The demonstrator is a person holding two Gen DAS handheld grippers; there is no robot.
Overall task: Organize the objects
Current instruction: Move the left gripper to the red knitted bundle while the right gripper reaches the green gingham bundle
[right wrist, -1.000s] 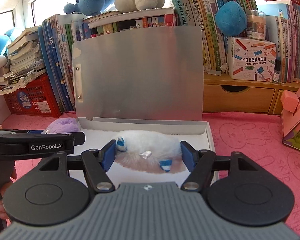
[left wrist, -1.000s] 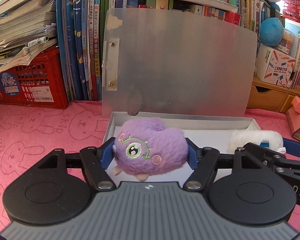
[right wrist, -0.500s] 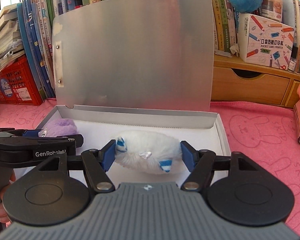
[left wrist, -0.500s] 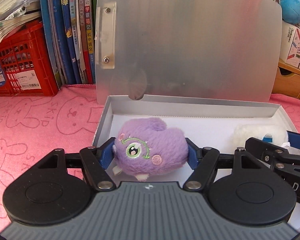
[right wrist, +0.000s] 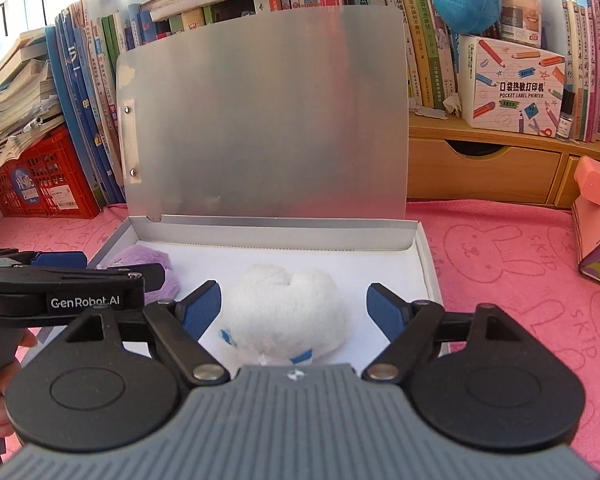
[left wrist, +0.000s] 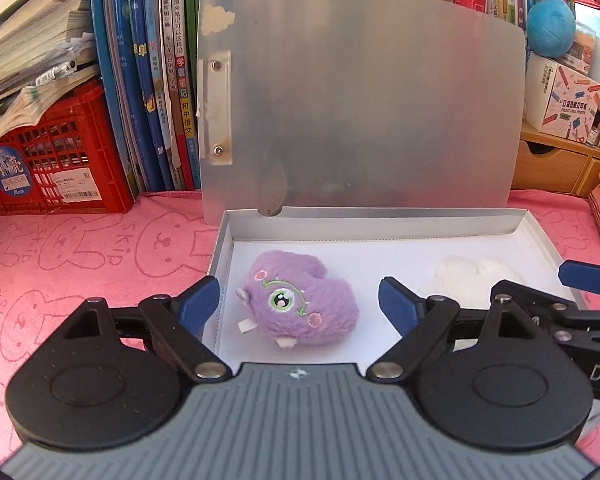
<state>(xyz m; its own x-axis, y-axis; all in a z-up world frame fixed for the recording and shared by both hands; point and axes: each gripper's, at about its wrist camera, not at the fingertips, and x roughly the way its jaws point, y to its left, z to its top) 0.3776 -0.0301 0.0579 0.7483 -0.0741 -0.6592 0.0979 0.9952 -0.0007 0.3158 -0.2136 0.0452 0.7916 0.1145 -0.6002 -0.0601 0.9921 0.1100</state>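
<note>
A purple plush toy (left wrist: pixel 300 304) with an embroidered green eye lies on the white floor of a shallow grey box (left wrist: pixel 380 220) at its left side. My left gripper (left wrist: pixel 300 306) has its jaws opening, with the toy between the blue pads and clear of both. A white plush toy (right wrist: pixel 288 312) with blue tags lies in the same box further right. My right gripper (right wrist: pixel 294 312) is opening as well, its pads apart from the white fur. In the left wrist view the white plush (left wrist: pixel 468 276) is half hidden behind the right gripper's arm.
The box's frosted lid (left wrist: pixel 360 112) stands upright at the back. Behind are books (left wrist: pixel 156 80), a red crate (left wrist: pixel 40 160) and a wooden drawer unit (right wrist: pixel 484 172). A pink rabbit-print cloth (right wrist: pixel 520 264) covers the table. A pink object (right wrist: pixel 596 216) stands at far right.
Both grippers have let go: the pads moved apart, and the purple and white plush toys now lie free on the box floor.
</note>
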